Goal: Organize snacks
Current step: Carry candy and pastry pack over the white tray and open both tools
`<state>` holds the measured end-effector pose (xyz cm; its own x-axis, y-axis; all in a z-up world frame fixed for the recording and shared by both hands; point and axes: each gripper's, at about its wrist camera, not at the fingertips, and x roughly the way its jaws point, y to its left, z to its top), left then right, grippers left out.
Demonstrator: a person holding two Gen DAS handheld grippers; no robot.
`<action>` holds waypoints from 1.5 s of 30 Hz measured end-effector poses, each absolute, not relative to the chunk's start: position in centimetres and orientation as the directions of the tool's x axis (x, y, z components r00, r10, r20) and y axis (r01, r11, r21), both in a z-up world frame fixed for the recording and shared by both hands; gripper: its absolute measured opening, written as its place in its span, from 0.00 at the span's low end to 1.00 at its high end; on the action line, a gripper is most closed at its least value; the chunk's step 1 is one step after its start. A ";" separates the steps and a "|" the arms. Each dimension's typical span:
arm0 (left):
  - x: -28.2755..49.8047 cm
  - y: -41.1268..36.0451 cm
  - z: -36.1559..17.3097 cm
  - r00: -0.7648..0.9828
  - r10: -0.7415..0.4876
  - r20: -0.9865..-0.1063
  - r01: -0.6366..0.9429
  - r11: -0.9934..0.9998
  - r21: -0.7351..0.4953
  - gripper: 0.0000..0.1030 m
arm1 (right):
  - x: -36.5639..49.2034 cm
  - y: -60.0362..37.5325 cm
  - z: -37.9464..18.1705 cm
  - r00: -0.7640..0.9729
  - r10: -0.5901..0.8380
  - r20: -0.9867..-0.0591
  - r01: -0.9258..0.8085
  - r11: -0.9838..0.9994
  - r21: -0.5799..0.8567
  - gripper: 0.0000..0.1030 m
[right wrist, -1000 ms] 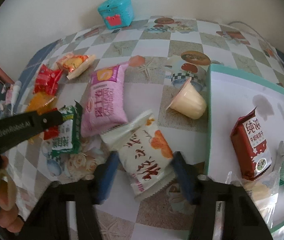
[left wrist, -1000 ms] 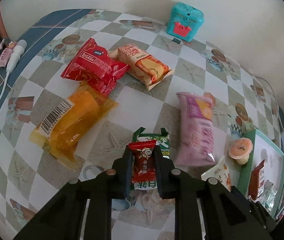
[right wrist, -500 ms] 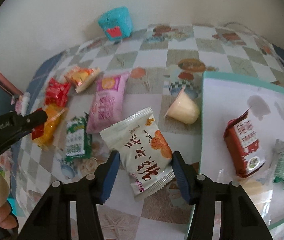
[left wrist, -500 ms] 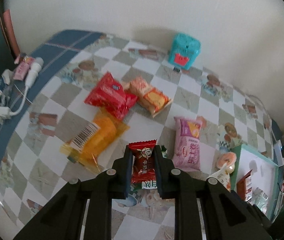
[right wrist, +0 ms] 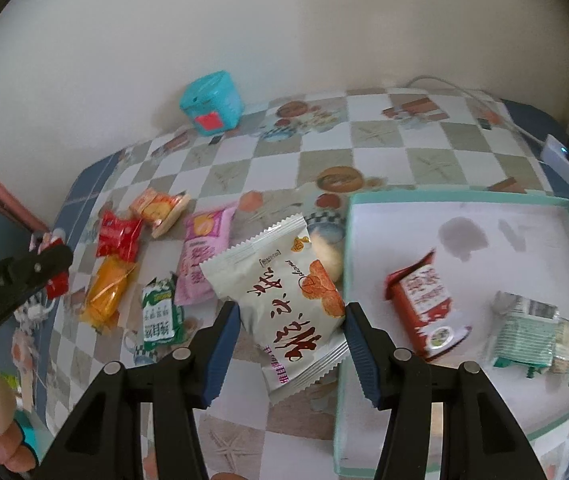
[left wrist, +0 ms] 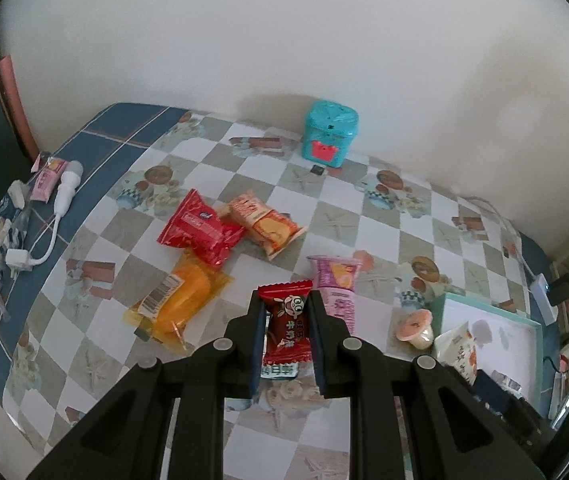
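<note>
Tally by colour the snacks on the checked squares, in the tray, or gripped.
Red: 3 (small red packet, red table packet, red tray packet)
Orange: 2 (orange packet, biscuit packet)
Green: 2 (green table packet, green tray packet)
Pink: 1 (pink packet)
White: 1 (white packet)
Jelly cup: 1
Total: 10

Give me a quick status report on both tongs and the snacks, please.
Left tongs shut on red candy packet, lifted. Right tongs shut on white snack bag, beside tray. Tray holds two packets; path unobstructed.
</note>
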<state>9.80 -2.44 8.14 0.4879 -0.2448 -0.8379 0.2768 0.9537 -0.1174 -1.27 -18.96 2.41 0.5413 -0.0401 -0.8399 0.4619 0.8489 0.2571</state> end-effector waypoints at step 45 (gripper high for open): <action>-1.5 -24.0 5.3 0.294 -0.454 -0.841 0.728 0.677 -0.110 0.21 | -13.9 -36.6 0.8 0.474 -0.221 -0.853 0.849 0.374 0.375 0.55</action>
<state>-1.52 -23.98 5.34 0.2943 -0.4538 -0.8411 0.7280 0.6767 -0.1104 -13.95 -36.64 0.80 0.4736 -0.2211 -0.8525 0.8486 0.3737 0.3745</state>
